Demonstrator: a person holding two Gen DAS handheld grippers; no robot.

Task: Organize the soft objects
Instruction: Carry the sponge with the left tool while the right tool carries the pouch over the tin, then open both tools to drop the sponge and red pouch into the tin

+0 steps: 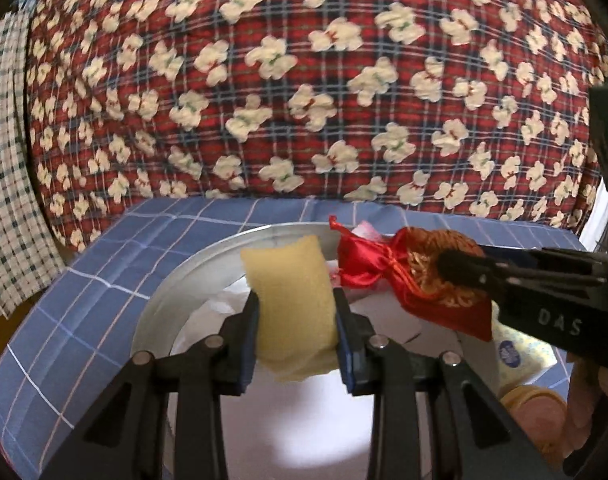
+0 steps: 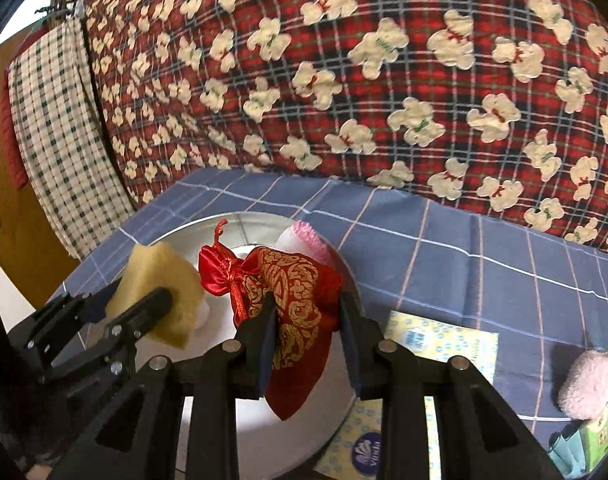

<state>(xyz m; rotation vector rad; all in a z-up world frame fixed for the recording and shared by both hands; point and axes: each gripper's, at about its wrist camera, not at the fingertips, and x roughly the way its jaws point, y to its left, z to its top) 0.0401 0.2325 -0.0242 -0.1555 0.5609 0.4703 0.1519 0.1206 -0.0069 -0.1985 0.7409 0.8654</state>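
Yellow rectangular foam sponge (image 1: 291, 304) hanging over round silver metal tin (image 1: 207, 256), left gripper (image 1: 295, 320) pinching it. Red-and-gold satin drawstring pouch (image 2: 291, 300) beside it over tin, right gripper (image 2: 308, 320) clamping it. Advice: lowering both inside rim before releasing.

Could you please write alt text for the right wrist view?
The right gripper holds a red pouch above a round tray on a blue checked cloth. Beside it, the left gripper holds a yellow sponge.

Both hand-held grippers (image 1: 295, 312) (image 2: 308, 320) clamped, side by side
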